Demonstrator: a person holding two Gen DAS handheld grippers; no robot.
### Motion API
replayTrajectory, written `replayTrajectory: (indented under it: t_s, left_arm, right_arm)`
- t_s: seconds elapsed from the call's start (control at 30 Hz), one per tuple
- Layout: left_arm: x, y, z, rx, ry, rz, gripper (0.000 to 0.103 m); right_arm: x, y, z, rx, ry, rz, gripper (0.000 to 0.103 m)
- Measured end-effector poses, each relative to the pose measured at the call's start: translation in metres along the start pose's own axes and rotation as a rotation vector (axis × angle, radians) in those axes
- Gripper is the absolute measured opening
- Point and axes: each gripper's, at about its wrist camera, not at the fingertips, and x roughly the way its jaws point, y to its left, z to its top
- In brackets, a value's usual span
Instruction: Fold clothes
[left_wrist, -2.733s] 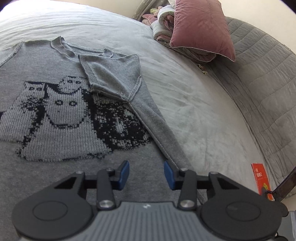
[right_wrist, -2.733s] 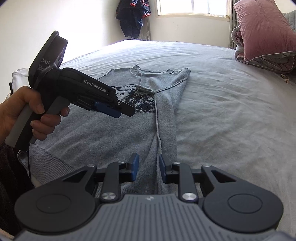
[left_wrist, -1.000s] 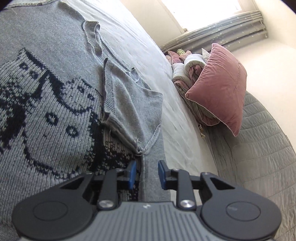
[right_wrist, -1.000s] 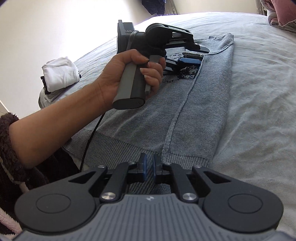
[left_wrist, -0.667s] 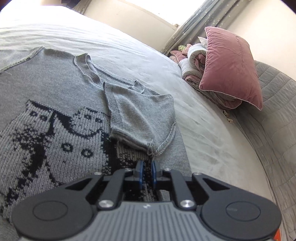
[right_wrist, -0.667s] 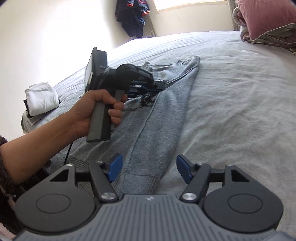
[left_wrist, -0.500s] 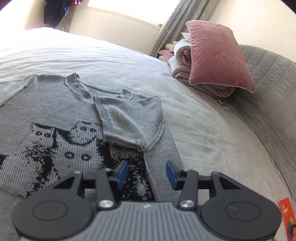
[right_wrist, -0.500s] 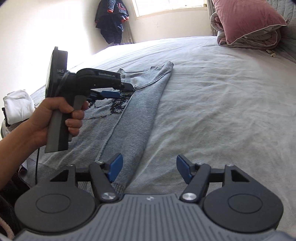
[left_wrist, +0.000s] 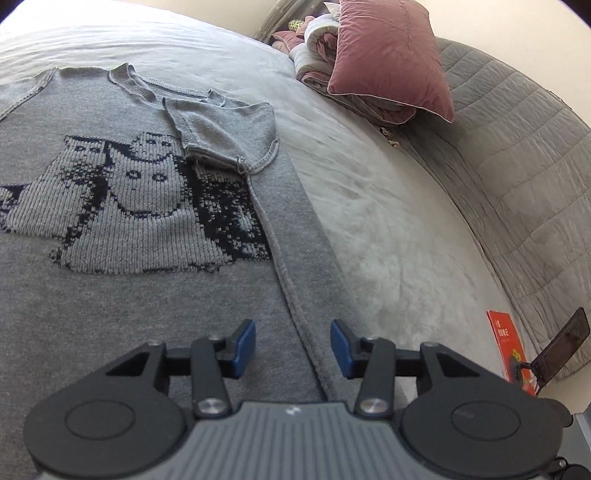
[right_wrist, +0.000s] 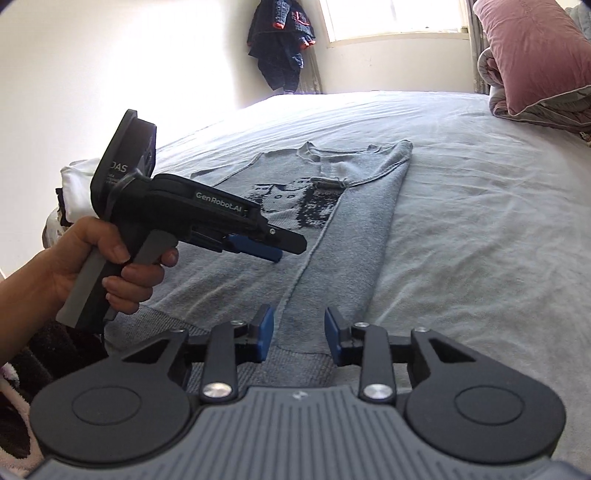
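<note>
A grey knit sweater (left_wrist: 129, 277) with a dark cat pattern lies flat on the bed. Its right side and short sleeve (left_wrist: 229, 136) are folded inward. My left gripper (left_wrist: 293, 349) hovers above the folded side seam. Its jaws are closing slightly with nothing pressed between them. In the right wrist view a hand (right_wrist: 92, 266) holds that left gripper (right_wrist: 275, 249) over the sweater (right_wrist: 351, 229). My right gripper (right_wrist: 299, 338) is above the ribbed hem of the folded strip. Its jaws are closing, and the cloth lies below the pads, not pinched.
A pink pillow (left_wrist: 391, 55) rests on rolled blankets at the bed's head. A quilted grey cover (left_wrist: 517, 166) curves along the right. A red booklet (left_wrist: 508, 343) and a phone on a stand (left_wrist: 565, 339) sit at the lower right. White folded clothes (right_wrist: 77, 181) lie at the left edge.
Both grippers went from shut to open. The left one drew back from the folded sleeve along the seam and rolled level. The right one opened wide, then narrowed.
</note>
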Motion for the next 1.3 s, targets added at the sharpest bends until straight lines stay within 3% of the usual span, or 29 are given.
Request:
replayTrajectory:
  t_s: [0.13,0.17,0.2,0.27,0.43,0.57,0.7,1.03,1.3]
  left_arm:
    - [-0.006,-0.002,-0.009,0.109,-0.025,-0.003,0.041]
    - [-0.006,-0.003,-0.011,0.142,-0.028,0.003,0.041]
    - [-0.006,-0.004,-0.013,0.177,-0.033,0.013,0.041]
    - [-0.006,-0.006,-0.017,0.248,-0.047,0.037,0.041]
    - [0.003,-0.016,-0.013,0.383,-0.074,0.106,0.041]
    - [0.023,-0.028,-0.001,0.407,-0.086,0.061,0.041]
    - [0.048,-0.049,-0.003,0.482,-0.063,0.039,0.041]
    - [0.041,-0.082,-0.055,0.676,-0.021,-0.069,0.044]
    - [0.017,-0.094,-0.088,0.744,-0.002,-0.105,0.044]
  right_arm:
    - [0.024,0.015,-0.008,-0.057,0.061,-0.02,0.026]
    - [0.03,0.017,-0.012,-0.082,0.076,-0.041,0.013]
    - [0.034,0.017,-0.014,-0.102,0.086,-0.068,0.007]
    - [0.034,0.012,-0.014,-0.083,0.08,-0.076,0.003]
    - [0.005,-0.013,-0.004,0.095,-0.01,-0.016,0.003]
    - [-0.017,-0.033,0.005,0.239,-0.09,0.055,0.003]
    - [-0.022,-0.044,0.009,0.304,-0.112,0.068,0.003]
    - [-0.027,-0.048,0.005,0.326,-0.113,0.071,0.004]
    - [-0.017,-0.044,0.004,0.301,-0.056,0.06,0.004]
